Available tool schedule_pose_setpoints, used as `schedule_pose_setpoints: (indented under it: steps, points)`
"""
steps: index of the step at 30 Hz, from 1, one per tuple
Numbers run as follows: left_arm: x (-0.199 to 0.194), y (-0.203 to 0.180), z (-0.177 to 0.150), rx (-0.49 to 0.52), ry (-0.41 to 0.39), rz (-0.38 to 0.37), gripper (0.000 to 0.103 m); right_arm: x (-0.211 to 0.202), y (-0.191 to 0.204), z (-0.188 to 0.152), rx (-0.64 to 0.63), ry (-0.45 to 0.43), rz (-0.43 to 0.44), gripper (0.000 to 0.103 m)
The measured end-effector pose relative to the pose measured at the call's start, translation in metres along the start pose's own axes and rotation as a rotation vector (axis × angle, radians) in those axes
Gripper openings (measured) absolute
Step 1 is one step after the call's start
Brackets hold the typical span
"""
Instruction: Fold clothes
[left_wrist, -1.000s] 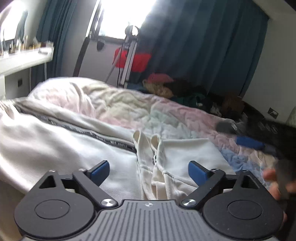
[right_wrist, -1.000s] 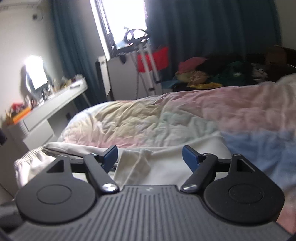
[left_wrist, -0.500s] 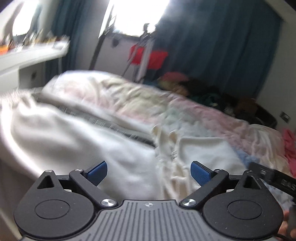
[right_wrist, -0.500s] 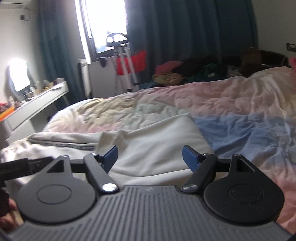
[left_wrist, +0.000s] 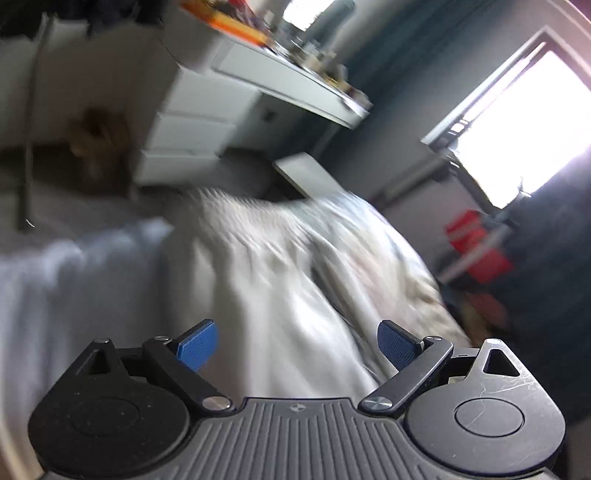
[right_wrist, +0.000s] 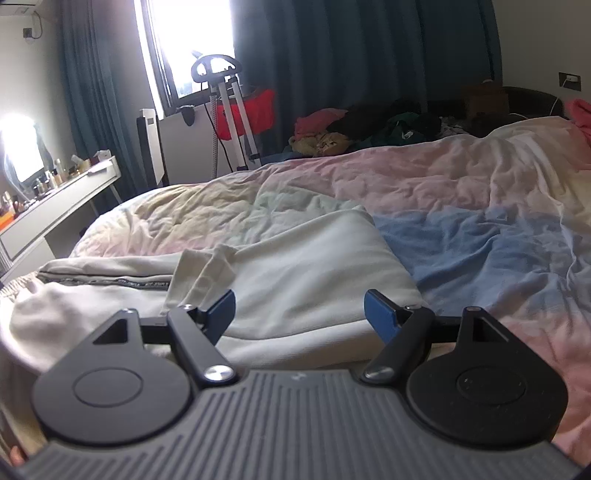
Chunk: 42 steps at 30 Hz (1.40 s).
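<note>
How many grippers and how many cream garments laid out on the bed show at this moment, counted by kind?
Grippers: 2, the left gripper and the right gripper, both open and empty.
Cream garments: 1, the cream garment on the bed.
Total: 3.

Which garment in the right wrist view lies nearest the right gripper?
The cream garment, spread flat on the quilt just beyond the open right gripper. The red, yellow and dark clothes are heaped beyond the bed's far edge.

lettering on cream garment's (right_wrist: 303, 280) dark stripe (right_wrist: 110, 282), too small to read
</note>
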<state>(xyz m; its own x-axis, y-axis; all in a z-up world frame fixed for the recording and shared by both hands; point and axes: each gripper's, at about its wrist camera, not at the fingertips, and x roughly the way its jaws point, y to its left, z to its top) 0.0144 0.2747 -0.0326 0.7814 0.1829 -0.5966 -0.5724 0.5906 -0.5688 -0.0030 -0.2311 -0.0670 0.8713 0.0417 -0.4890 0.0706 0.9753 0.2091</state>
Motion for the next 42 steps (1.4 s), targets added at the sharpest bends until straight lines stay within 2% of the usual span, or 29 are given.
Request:
schedule_pose_setpoints:
  steps: [2, 5, 9, 11, 13, 16, 17, 18, 21, 25, 28, 33, 35, 38, 42]
  points:
    - [0.003, 0.024, 0.008, -0.109, 0.006, -0.02, 0.094, 0.003, 0.002, -0.001, -0.002, 0.015, 0.013, 0.078]
    - [0.012, 0.048, 0.004, -0.226, 0.052, -0.008, 0.092, 0.009, 0.007, -0.003, -0.009, 0.037, 0.041, 0.078]
    - [0.03, 0.056, -0.003, -0.302, 0.12, -0.05, 0.089, 0.025, 0.014, -0.01, -0.042, 0.067, 0.041, 0.078]
    - [0.043, 0.064, -0.004, -0.337, 0.126, -0.053, 0.088, 0.035, 0.016, -0.014, -0.055, 0.088, 0.039, 0.078]
    - [0.058, 0.073, -0.003, -0.387, 0.134, -0.039, 0.079, 0.055, 0.015, -0.022, -0.057, 0.15, 0.03, 0.078]
    - [0.068, 0.088, -0.002, -0.447, 0.096, -0.047, 0.058, 0.069, 0.017, -0.027, -0.064, 0.182, 0.012, 0.08]
    - [0.066, 0.086, -0.002, -0.433, 0.083, -0.06, 0.044, 0.072, 0.017, -0.028, -0.067, 0.19, 0.006, 0.08]
    - [0.064, 0.084, -0.002, -0.416, 0.07, -0.074, 0.034, 0.073, 0.018, -0.028, -0.068, 0.192, 0.004, 0.08]
    - [0.048, 0.068, -0.004, -0.337, 0.01, -0.084, 0.018, 0.071, 0.017, -0.028, -0.059, 0.192, 0.008, 0.081]
    - [0.005, 0.013, -0.014, -0.172, -0.099, -0.118, 0.016, 0.056, 0.006, -0.021, 0.014, 0.184, 0.027, 0.078]
    - [-0.032, -0.036, -0.024, -0.037, -0.183, -0.158, 0.016, 0.037, -0.012, -0.011, 0.126, 0.126, 0.074, 0.078]
    - [-0.088, -0.127, -0.055, 0.143, -0.301, -0.253, 0.016, 0.01, -0.047, 0.012, 0.26, 0.011, 0.048, 0.078]
    - [-0.108, -0.165, -0.083, 0.231, -0.347, -0.297, 0.016, 0.001, -0.059, 0.022, 0.293, -0.02, 0.018, 0.079]
    - [-0.109, -0.223, -0.131, 0.377, -0.373, -0.385, 0.016, -0.013, -0.077, 0.034, 0.329, -0.063, -0.022, 0.079]
    - [-0.102, -0.265, -0.221, 0.559, -0.339, -0.486, 0.016, -0.034, -0.104, 0.045, 0.373, -0.122, -0.07, 0.08]
